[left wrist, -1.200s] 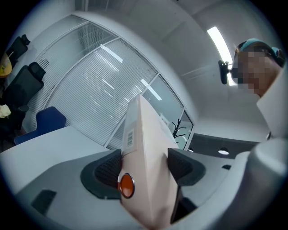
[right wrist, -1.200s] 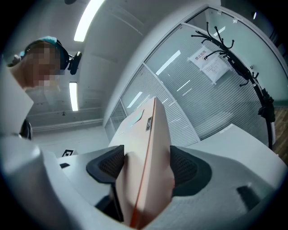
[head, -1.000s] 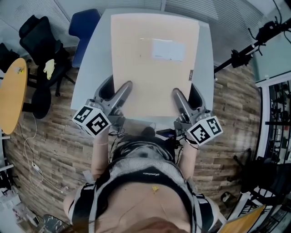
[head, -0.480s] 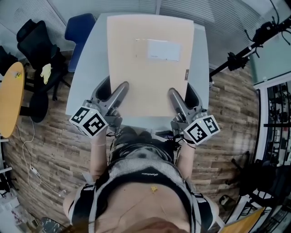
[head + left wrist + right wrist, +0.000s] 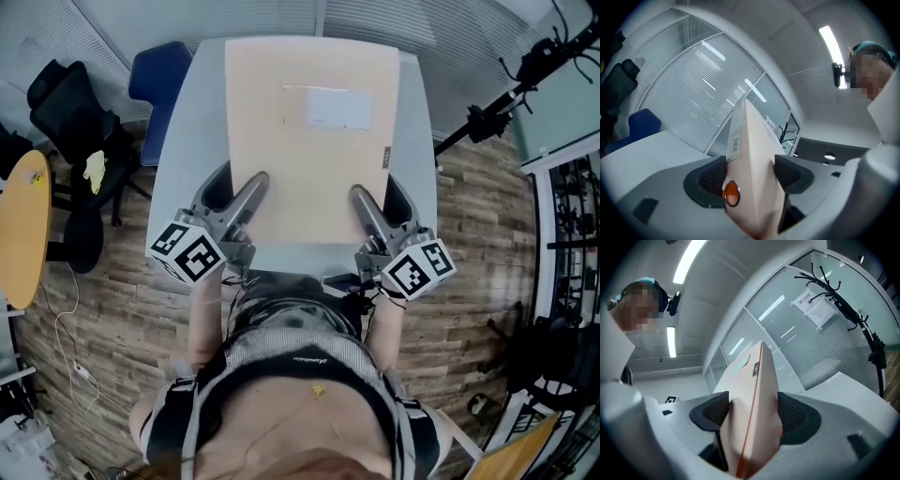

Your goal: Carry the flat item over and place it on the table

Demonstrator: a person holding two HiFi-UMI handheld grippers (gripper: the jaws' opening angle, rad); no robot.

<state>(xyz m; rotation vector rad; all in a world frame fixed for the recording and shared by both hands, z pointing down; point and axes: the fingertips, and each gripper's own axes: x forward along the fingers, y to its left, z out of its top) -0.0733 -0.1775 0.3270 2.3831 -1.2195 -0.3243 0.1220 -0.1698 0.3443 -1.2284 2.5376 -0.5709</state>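
A large flat beige box with a white label hangs level over the pale grey table and hides most of its top. My left gripper is shut on the box's near left edge. My right gripper is shut on the near right edge. In the left gripper view the box stands edge-on between the dark pads, which press on both its faces. The right gripper view shows the box clamped the same way between the pads. Whether the box touches the table I cannot tell.
A blue chair stands at the table's far left corner, with a black office chair beyond it. A round wooden table sits at the left edge. A black stand reaches in at the right. Wood floor surrounds the table.
Both grippers and the box have moved a little forward, so the box's near edge now lies further in from the table's near edge. Both grips are unchanged.
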